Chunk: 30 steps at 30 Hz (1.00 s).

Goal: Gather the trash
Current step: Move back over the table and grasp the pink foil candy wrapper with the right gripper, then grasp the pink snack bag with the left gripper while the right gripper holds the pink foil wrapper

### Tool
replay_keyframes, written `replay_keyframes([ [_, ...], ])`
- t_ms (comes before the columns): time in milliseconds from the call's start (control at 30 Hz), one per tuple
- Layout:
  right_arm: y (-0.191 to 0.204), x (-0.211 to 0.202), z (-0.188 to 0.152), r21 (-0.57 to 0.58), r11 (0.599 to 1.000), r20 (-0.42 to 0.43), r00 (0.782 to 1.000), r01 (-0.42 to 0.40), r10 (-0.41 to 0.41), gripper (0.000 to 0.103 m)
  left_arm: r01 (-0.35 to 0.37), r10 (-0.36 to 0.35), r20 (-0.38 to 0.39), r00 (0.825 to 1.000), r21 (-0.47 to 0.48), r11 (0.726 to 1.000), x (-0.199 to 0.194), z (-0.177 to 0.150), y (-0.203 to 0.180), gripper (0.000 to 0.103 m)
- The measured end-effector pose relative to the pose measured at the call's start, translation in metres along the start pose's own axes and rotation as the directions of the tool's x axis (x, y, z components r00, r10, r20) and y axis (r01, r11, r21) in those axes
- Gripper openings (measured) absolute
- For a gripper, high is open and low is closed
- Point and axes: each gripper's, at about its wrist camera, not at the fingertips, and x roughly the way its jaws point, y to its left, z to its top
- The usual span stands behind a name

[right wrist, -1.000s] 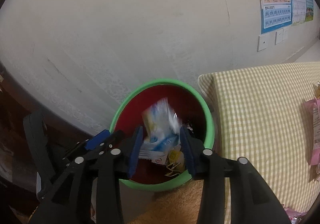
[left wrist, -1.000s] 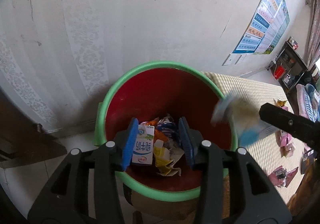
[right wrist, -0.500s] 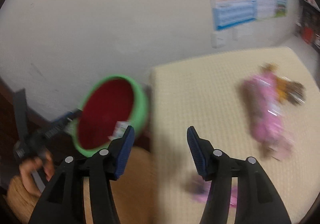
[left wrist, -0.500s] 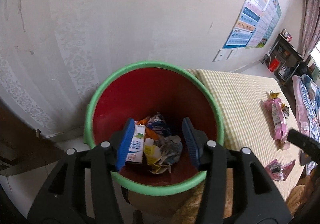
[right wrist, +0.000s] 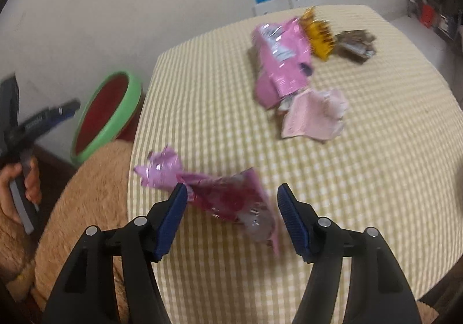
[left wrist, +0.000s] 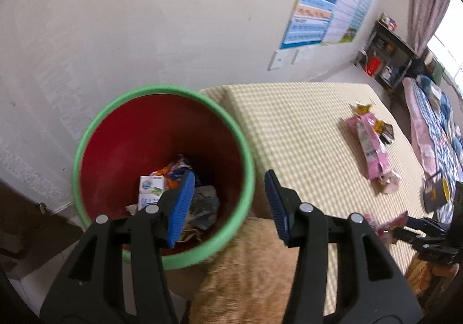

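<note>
Bin (left wrist: 162, 261) contents in our left wrist view now include the blue-white wrapper we dropped a second ago; our left gripper (left wrist: 228, 205) hangs released and empty over its green rim. In our right wrist view, our right gripper (right wrist: 228, 220) has swung from bin to checked table (right wrist: 361, 179), its empty jaws closing astride the magenta wrapper (right wrist: 228, 196), pads not yet pressing, so we judge the next pickup begun.

The left gripper (left wrist: 228, 205), empty and parted, straddles the green rim of the red trash bin (left wrist: 162, 92) beside the checked counter (left wrist: 303, 136).
</note>
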Motion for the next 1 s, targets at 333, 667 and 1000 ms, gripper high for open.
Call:
replay_keyframes([
  [333, -0.013, -0.005, -0.008, 0.043, 0.992, 0.039, 0.993, -0.117, 0.115, 0.007, 0.079, -0.075, -0.043, 0.996, 0.110, 0.991, 0.011, 0.007, -0.075, 0.048],
  [667, 0.005, -0.016, -0.016, -0.012, 0.993, 0.044, 0.992, -0.119, 0.119, 0.007, 0.234, -0.222, -0.088, 0.971, 0.162, 0.959, 0.061, 0.063, -0.190, 0.053],
  [1000, -0.015, -0.031, -0.018, 0.047, 0.983, 0.100, 0.980, -0.177, 0.172, 0.007, 0.190, -0.136, -0.326, 0.936, 0.141, 0.972, 0.166, 0.057, -0.251, 0.053],
])
